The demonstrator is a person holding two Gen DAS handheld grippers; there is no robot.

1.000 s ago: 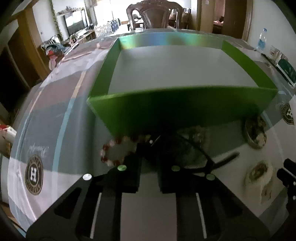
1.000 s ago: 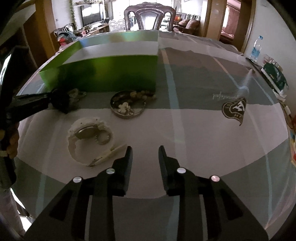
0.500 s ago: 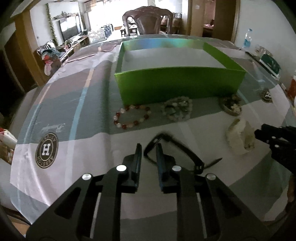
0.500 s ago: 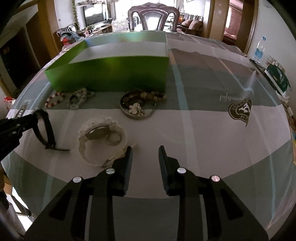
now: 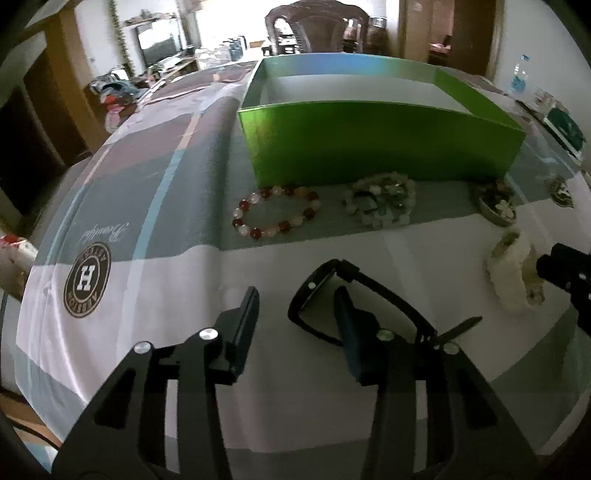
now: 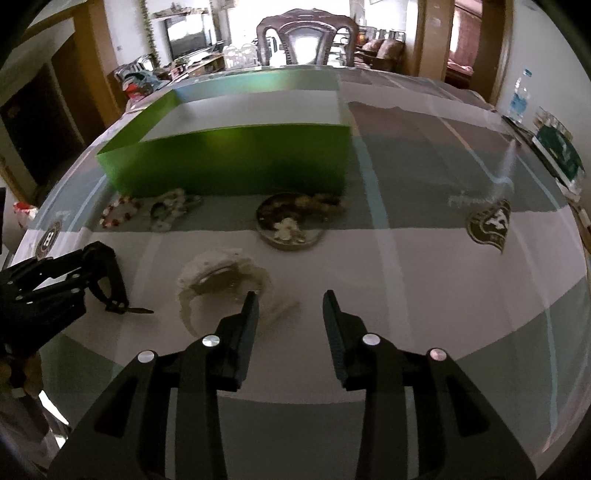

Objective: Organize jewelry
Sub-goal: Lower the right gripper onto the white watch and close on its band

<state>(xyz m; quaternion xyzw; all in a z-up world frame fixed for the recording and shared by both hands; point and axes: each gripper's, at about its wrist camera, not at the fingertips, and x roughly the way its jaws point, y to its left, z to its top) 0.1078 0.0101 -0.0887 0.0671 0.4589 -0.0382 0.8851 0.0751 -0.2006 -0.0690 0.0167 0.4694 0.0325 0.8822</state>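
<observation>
My left gripper is open. A pair of black sunglasses lies on the tablecloth at its right finger, outside the jaws. Beyond it lie a red and white bead bracelet and a pale green bead bracelet, in front of an open green box. My right gripper is open and empty, just right of a white watch. A round dish of jewelry sits beyond it, near the green box. The left gripper and the sunglasses show at the left edge.
The table carries a grey and white cloth with round logos. A green packet and a water bottle stand at the far right edge. A carved wooden chair stands behind the table.
My left gripper drew back from the box, lowered the sunglasses to the cloth and opened, letting them go. My right gripper stayed open and shifted a little toward the watch.
</observation>
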